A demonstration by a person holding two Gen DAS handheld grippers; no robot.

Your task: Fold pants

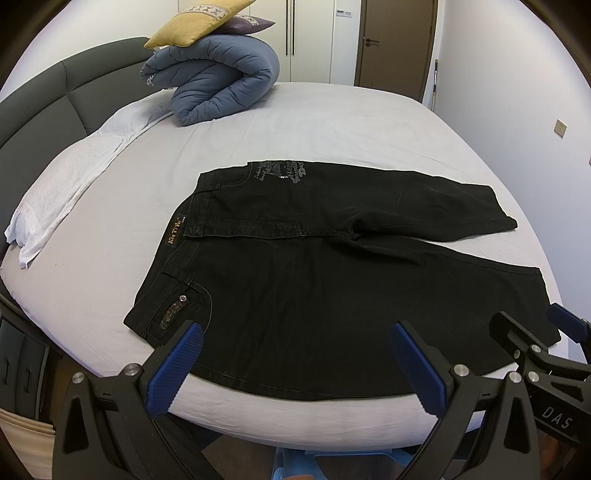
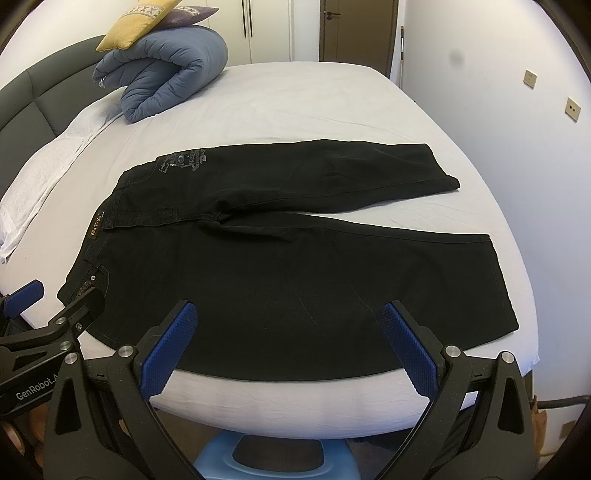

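Note:
Black pants lie flat on the bed, waistband to the left, both legs spread to the right, seen also in the right wrist view. My left gripper is open and empty, hovering over the near edge of the pants by the waist pocket. My right gripper is open and empty over the near leg's lower edge. The right gripper also shows in the left wrist view, and the left gripper in the right wrist view.
The bed has a light grey sheet and a dark padded headboard. A rolled blue duvet with a yellow cushion on top sits at the far left. A white pillow lies left. A blue stool stands below.

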